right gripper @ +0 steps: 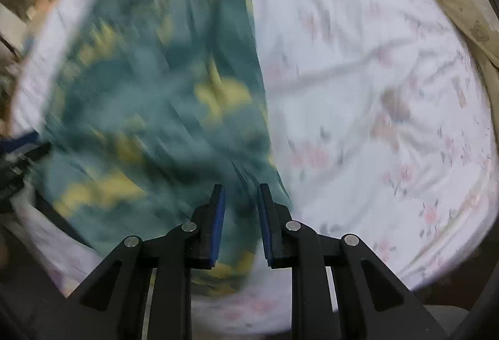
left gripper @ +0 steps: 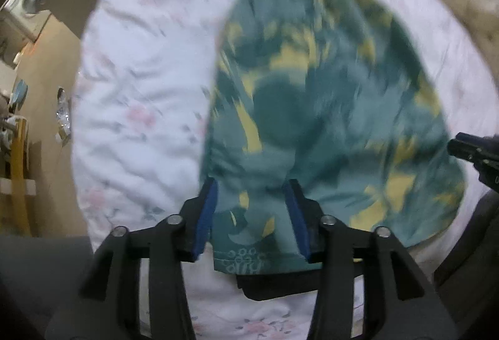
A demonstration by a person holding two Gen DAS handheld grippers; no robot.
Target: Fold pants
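- Left gripper [left gripper: 253,189]: I'm straddling the pants [left gripper: 327,97] hem, jaws parted.
- Right gripper [right gripper: 240,193]: likewise unclenched over the hem.
- Advice: clamping both corners evenly beforehand.

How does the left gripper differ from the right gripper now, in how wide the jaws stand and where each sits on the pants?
The left gripper stands wide open across a hem of the green and yellow pants; the right gripper has a narrower gap. The left one sits at the pants' left edge, the right one near their right edge. Both have blue pads and hover over the white floral sheet, open, with fabric between the fingers.
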